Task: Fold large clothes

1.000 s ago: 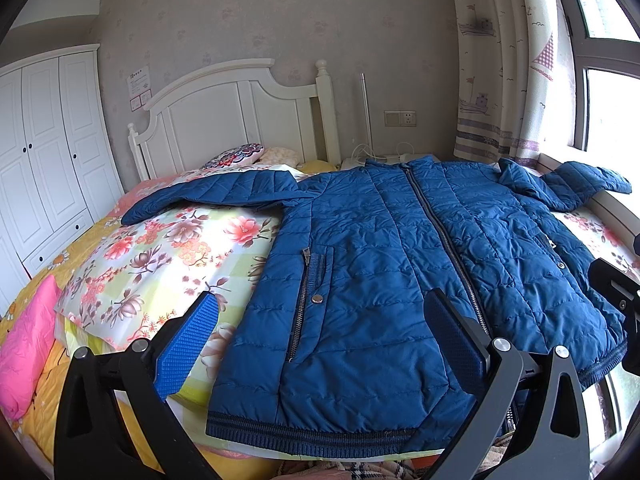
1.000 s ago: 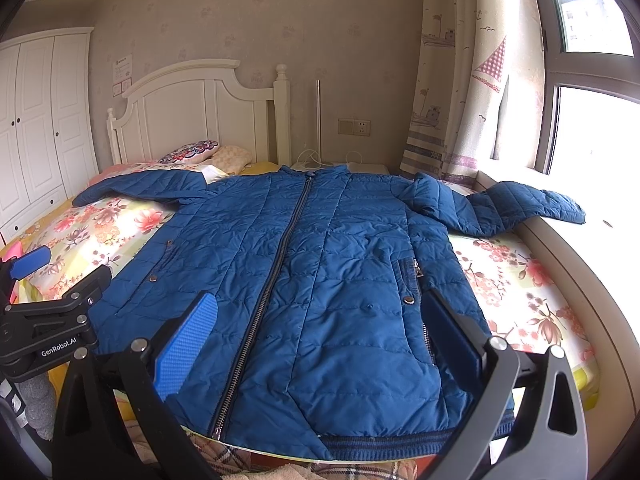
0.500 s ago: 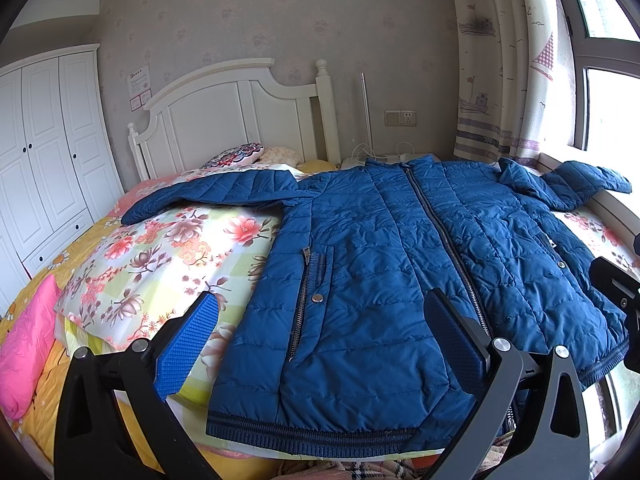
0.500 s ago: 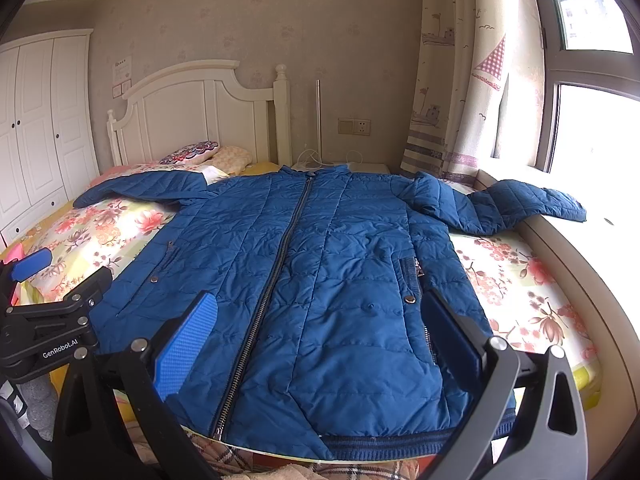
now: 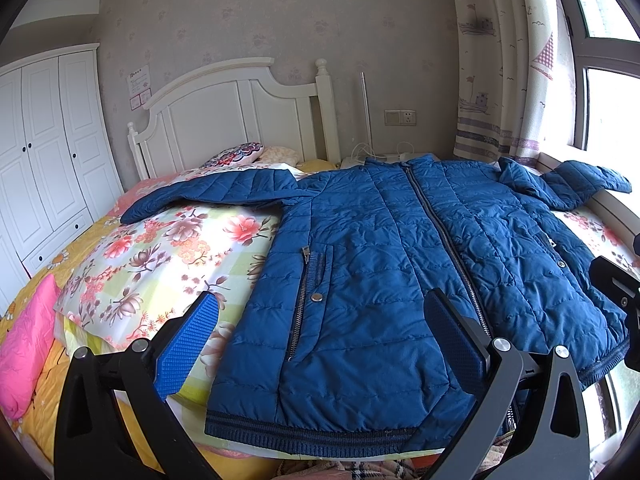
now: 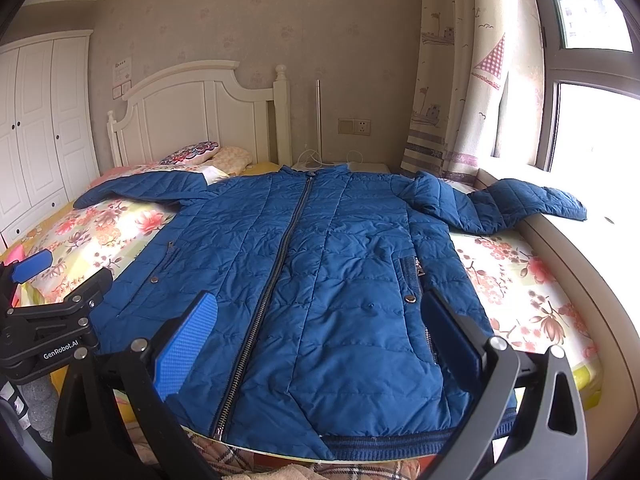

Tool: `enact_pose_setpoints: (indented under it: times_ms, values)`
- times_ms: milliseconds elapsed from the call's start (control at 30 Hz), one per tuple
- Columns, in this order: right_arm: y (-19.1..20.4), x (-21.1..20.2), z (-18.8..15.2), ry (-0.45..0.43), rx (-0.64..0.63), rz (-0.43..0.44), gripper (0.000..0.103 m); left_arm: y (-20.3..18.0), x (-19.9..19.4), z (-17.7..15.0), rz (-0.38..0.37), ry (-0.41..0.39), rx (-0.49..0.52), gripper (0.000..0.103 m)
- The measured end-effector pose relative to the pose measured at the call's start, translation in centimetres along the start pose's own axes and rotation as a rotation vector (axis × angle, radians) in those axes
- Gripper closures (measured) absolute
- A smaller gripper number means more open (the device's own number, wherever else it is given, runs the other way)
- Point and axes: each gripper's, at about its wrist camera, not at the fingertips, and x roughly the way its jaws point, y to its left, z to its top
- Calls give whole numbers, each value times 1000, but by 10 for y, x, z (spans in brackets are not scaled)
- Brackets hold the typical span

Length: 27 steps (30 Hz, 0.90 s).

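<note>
Both of my hand-held grippers sit at the foot of the bed, above the hem, nothing between the pads. Left hand-held gripper [image 5: 320,332]: jaws spread wide, empty, over the jacket's left front panel near the pocket zip [image 5: 301,300]. Right hand-held gripper [image 6: 320,328]: likewise spread and empty, straddling the right front panel, with the main zipper [image 6: 276,268] just inside its left pad.

Blue quilted jacket [image 6: 320,248] lies face up on the floral bedspread [image 5: 160,256], zipped, collar toward the white headboard [image 5: 224,120], ribbed hem [image 5: 304,436] at the bed's near edge. Left sleeve [image 5: 208,192] stretches flat toward the wardrobe side. Right sleeve [image 6: 516,200] runs off the mattress onto the window ledge [image 6: 580,248], with a kink at the elbow.

Judgement: no fold made yet; sleeves come first. I'd pinch each sleeve near the cuff, taking both quilted layers, lift only enough to clear the body, and lay it across the chest parallel to the hem. The right sleeve needs pulling off the ledge first. The padding looks springy and slick, so I'd close firmly and press the crease down before letting go.
</note>
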Motion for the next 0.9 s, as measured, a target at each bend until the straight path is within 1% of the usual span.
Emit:
enact_pose_setpoints:
  times_ms: [67, 100, 133, 200, 233, 300, 367, 400, 433, 467, 533, 600, 700, 767, 800, 867, 900]
  values:
    - [-2, 3, 1, -3, 4, 3, 2, 1, 4, -1, -4, 4, 4, 4]
    - [-6, 6, 1, -3, 15, 20, 2, 1, 9, 0, -12, 10, 6, 4]
    - [-14, 12, 3, 13, 41, 42, 2, 2, 16, 4, -30, 22, 6, 4]
    - [-35, 30, 7, 58, 98, 45, 2, 5, 38, 14, -61, 55, -5, 4]
    - [-49, 40, 10, 70, 120, 23, 2, 7, 51, 20, -74, 69, -13, 4]
    - [-75, 64, 20, 99, 154, -45, 2, 6, 88, 39, -129, 115, -17, 4]
    - [-103, 91, 30, 134, 211, -80, 2, 1, 128, 56, -147, 170, 3, 4]
    - [-119, 107, 36, 156, 250, -105, 2, -4, 158, 66, -127, 213, 28, 4]
    - [-135, 120, 40, 172, 279, -125, 2, -6, 177, 71, -111, 237, 38, 4]
    - [-149, 134, 44, 187, 304, -144, 2, -9, 204, 79, -86, 265, 46, 4]
    - [-180, 165, 52, 212, 348, -202, 2, -9, 236, 87, -62, 291, 32, 4]
    - [-211, 195, 60, 245, 393, -258, 2, -6, 267, 94, -49, 313, -3, 4]
    - [-248, 232, 70, 269, 431, -331, 2, -2, 302, 99, -40, 332, -39, 4]
    - [-266, 251, 76, 273, 445, -358, 2, -3, 317, 96, -44, 330, -32, 4]
    - [-274, 261, 78, 280, 454, -375, 2, -4, 323, 93, -46, 342, -26, 4]
    - [-292, 278, 82, 292, 478, -408, 2, -7, 342, 83, -72, 444, -25, 4]
    - [-303, 286, 83, 300, 492, -426, 2, -6, 342, 84, -75, 440, -30, 4]
